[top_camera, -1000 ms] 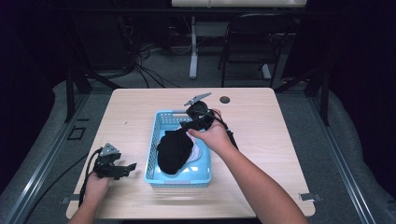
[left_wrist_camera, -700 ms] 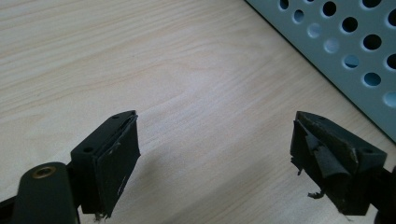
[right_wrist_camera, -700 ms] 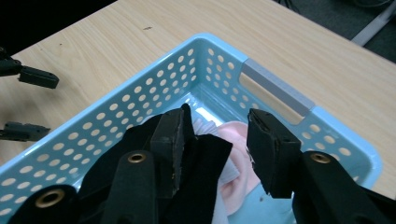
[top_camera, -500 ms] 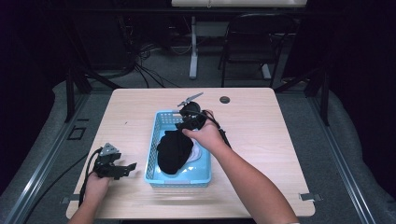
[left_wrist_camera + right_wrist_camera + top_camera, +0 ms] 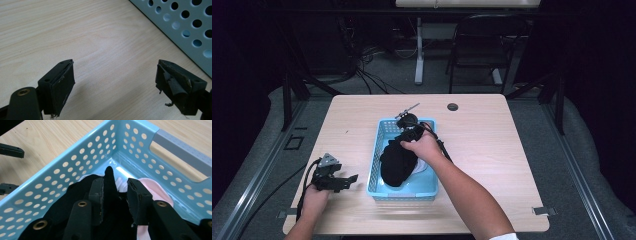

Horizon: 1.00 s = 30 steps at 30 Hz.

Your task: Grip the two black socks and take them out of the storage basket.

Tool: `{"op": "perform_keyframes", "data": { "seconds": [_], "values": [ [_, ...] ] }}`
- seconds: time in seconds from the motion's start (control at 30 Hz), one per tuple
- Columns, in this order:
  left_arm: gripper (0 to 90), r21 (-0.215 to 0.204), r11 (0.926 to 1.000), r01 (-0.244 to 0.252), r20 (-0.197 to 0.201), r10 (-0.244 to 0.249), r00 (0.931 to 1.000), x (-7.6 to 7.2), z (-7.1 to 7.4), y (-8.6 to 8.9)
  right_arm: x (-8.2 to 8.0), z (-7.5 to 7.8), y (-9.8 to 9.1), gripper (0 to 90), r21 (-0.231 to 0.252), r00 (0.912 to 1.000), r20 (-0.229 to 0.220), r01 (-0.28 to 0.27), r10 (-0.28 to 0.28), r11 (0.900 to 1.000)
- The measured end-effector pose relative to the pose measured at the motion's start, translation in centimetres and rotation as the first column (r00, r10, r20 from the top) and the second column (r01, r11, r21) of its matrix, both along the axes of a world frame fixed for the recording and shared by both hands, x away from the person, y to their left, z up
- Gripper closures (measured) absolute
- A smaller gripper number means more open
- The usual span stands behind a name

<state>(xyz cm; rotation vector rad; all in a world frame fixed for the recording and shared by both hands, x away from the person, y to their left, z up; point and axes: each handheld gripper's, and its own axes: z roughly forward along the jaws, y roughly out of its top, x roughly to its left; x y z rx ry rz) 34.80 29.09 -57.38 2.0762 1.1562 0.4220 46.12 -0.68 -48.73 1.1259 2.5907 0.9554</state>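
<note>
Over the basket (image 5: pixel 384 145), right hand-held gripper (image 5: pixel 115 195) pinches black cloth (image 5: pixel 396 162); left hand-held gripper (image 5: pixel 115 82) spread.

Table: a light wooden table (image 5: pixel 507 165) stood mid-room, the one bright spot, with a small dark round grommet (image 5: pixel 453 106) near its far edge.
Floor: grey carpet (image 5: pixel 592 165) spread around the table on every side.
Chair: a black chair (image 5: pixel 484 45) sat behind the table, toward the far right.
Post: a white post (image 5: pixel 418 52) rose from the floor behind the table, under a pale desktop edge (image 5: pixel 467 3).
Cables: dark cables (image 5: pixel 367 65) sprawled on the floor behind the table, far left.
Light: the table was lit; everything beyond it fell away into darkness.
</note>
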Motion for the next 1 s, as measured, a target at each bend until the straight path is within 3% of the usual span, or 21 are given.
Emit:
{"op": "perform_keyframes", "data": {
  "seconds": [0.07, 0.17, 0.3, 0.57, 1.0],
  "values": [
    [15.6, 0.001, 1.0000, 0.001, 0.001, -0.001, 1.0000, 0.0, 0.0, 0.0, 0.0, -0.2, 0.1, 68.1, 0.009, 0.9999, -0.014, 0.008, -0.007, 0.9999],
    [15.6, 0.000, 1.0000, 0.000, 0.002, 0.000, 1.0000, 0.0, 0.0, 0.0, -0.1, -0.3, 0.1, 75.2, -0.015, 0.9998, -0.019, -0.012, 0.011, 0.9998],
    [15.6, 0.002, 1.0000, 0.000, 0.001, 0.000, 1.0000, 0.0, 0.0, 0.0, -0.5, -0.3, 0.3, 83.6, -0.002, 0.9998, -0.005, -0.020, 0.020, 0.9998],
    [15.6, 0.002, 1.0000, -0.001, 0.000, 0.001, 1.0000, 0.0, 0.0, 0.0, -1.2, 0.4, 0.0, 86.5, 0.030, 0.9992, 0.004, -0.040, 0.040, 0.9987],
    [15.6, 0.006, 1.0000, -0.001, 0.000, 0.001, 1.0000, 0.0, 0.0, 0.0, -3.3, 5.5, -0.8, 87.3, 0.118, 0.9946, 0.072, -0.082, 0.074, 0.9896]
  ]
}}
